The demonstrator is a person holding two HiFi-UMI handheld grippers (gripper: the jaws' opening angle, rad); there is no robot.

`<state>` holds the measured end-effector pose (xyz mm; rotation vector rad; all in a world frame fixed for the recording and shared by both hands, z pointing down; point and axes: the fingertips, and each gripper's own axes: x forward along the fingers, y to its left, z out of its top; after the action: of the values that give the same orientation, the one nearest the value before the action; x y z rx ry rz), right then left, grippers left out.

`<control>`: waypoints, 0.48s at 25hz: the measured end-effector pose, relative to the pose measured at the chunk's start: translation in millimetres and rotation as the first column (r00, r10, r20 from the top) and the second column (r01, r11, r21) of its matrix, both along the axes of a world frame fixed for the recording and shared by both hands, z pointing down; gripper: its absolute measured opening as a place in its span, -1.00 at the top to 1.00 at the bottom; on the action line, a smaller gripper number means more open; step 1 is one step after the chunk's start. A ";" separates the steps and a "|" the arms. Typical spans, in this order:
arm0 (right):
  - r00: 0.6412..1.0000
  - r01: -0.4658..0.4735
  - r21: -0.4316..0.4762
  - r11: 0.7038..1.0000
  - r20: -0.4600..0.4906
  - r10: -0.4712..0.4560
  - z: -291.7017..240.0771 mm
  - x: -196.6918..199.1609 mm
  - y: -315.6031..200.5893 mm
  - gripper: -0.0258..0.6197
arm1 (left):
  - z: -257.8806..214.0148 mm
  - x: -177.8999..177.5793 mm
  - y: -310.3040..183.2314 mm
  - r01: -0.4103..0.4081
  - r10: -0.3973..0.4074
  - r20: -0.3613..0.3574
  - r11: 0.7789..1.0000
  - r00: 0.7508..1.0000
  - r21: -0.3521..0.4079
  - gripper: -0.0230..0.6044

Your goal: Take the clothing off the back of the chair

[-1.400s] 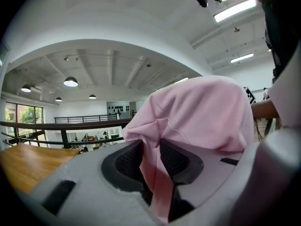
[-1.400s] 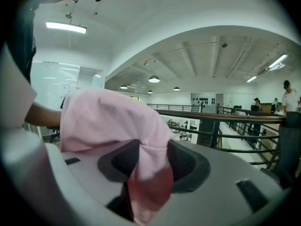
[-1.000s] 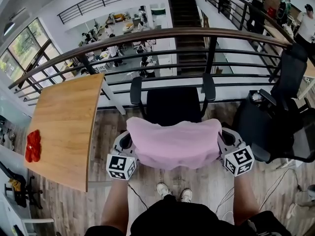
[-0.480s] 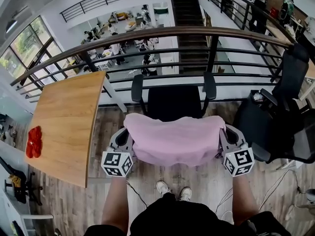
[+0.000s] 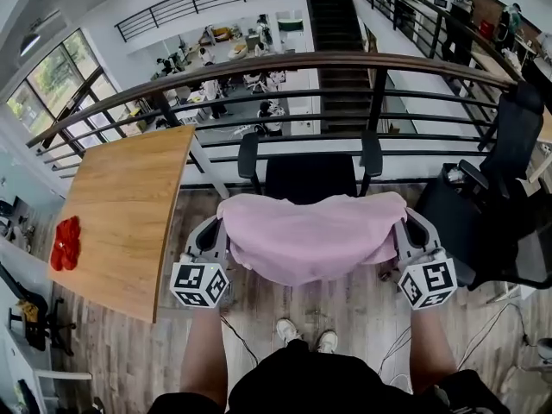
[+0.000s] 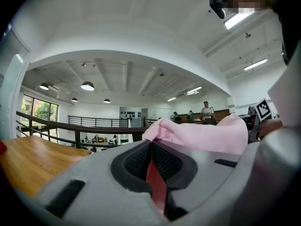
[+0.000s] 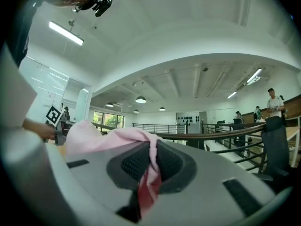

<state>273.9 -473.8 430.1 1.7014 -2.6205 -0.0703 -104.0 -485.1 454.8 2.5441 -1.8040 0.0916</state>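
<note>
We log the garment [image 5: 306, 235] as pale pink, plain. Office chair [image 5: 309, 178]: black. Left gripper [image 6: 151, 147] and right gripper [image 7: 151, 150]: grey shells, black dimpled pads. Marker cubes [image 5: 200, 285]: black-and-white square patterns. Table [image 5: 121, 205]: honey-brown wood grain. Small object [image 5: 65, 241]: bright red. Floor [image 5: 362, 300]: grey-brown planks. Handrail [image 5: 285, 59]: brown, with black bars. Shoes [image 5: 286, 330]: white.

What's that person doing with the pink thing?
A person holds a gripper in each hand. The left gripper and right gripper each pinch one end of a pink garment, spread between them above the black office chair. Whether it is clear of the chair's back can't be seen.
</note>
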 end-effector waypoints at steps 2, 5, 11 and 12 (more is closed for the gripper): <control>1.000 0.015 0.035 0.999 0.006 -0.016 -14.2 -3.2 3.6 0.82 | -8.0 0.9 3.6 0.008 -0.007 -0.014 1.000 1.000 0.020 0.86; 0.999 0.034 0.072 0.997 0.006 -0.034 -28.3 -6.5 8.0 0.82 | -19.9 5.0 10.3 0.009 -0.009 -0.012 0.999 1.000 0.049 0.86; 0.998 0.067 0.116 0.991 0.004 -0.068 -47.6 -16.8 22.1 0.82 | -47.5 5.2 30.1 0.008 -0.009 0.010 0.995 1.000 0.102 0.86; 0.997 0.071 0.123 0.990 0.003 -0.071 -50.5 -16.7 24.6 0.82 | -52.0 6.3 33.9 0.009 -0.011 0.012 0.994 1.000 0.113 0.86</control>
<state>257.1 -449.1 379.6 1.6448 -2.7353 -0.2321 -97.7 -451.3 402.8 2.6147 -1.8787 0.0060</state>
